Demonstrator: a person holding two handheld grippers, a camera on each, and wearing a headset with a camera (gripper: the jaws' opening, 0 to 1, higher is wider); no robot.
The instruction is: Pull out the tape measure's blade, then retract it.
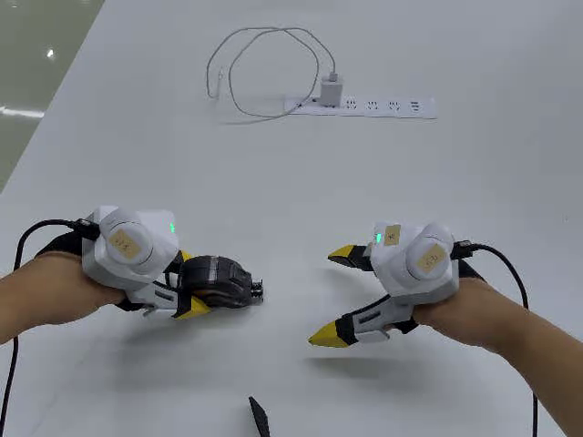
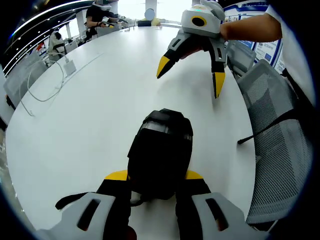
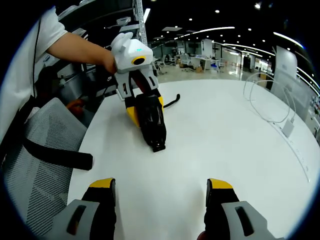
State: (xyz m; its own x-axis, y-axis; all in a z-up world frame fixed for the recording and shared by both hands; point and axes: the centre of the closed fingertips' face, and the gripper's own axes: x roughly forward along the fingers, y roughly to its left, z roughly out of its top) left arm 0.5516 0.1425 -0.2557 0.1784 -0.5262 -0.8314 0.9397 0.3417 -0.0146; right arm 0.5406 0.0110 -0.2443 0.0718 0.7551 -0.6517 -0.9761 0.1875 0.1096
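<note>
My left gripper (image 1: 189, 284) has its jaws clamped on either side of the black tape measure (image 1: 221, 280), which juts forward past their yellow tips over the white desk (image 1: 291, 200), while my right gripper (image 1: 334, 296), facing it from well apart, holds its jaws wide apart on nothing.

Tabletop (image 1: 293, 218) between tape measure (image 1: 219, 280) and right gripper (image 1: 330, 296) lies open.

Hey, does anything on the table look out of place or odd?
One small black pointed piece lies loose on the table, nearer the person, apart from the tape measure. I can't tell what it is.
</note>
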